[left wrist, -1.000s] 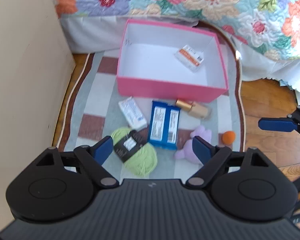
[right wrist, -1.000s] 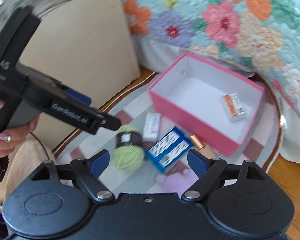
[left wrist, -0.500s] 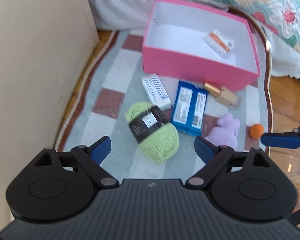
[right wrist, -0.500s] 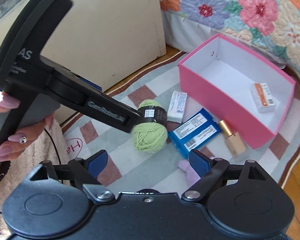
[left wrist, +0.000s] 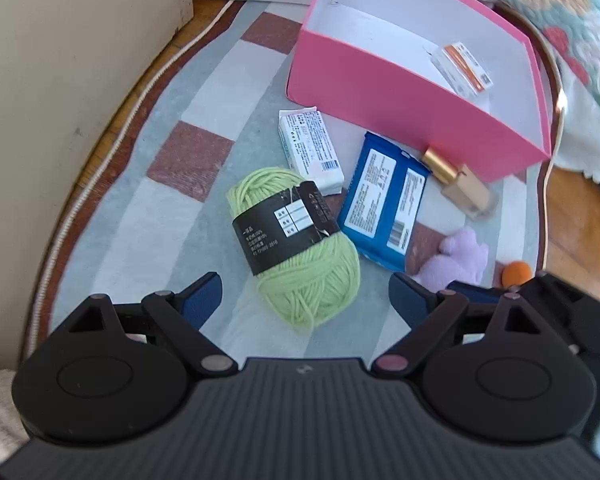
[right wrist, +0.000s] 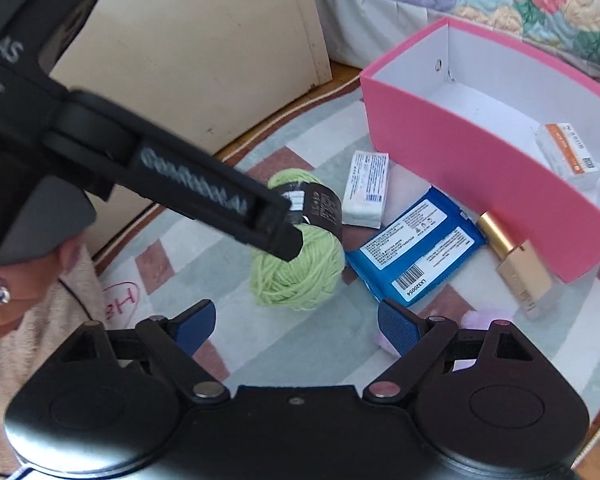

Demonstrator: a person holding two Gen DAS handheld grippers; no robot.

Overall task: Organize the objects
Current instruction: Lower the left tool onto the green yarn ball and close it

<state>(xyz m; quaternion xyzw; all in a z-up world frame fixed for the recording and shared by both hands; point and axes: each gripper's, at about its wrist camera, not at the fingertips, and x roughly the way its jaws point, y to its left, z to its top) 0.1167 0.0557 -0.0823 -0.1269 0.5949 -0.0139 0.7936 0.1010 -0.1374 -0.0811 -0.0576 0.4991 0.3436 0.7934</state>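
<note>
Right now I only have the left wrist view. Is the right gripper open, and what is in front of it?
Observer: Yes. The right wrist view shows the right gripper open with nothing between its fingers. The green yarn ball lies just ahead of it on the rug.
Operator: Is there anything on the rug left of the yarn, outside my view?
Observer: Yes, a red circled handwritten mark near the rug's edge, next to a pink fuzzy cloth. I cannot read the writing clearly.
</note>
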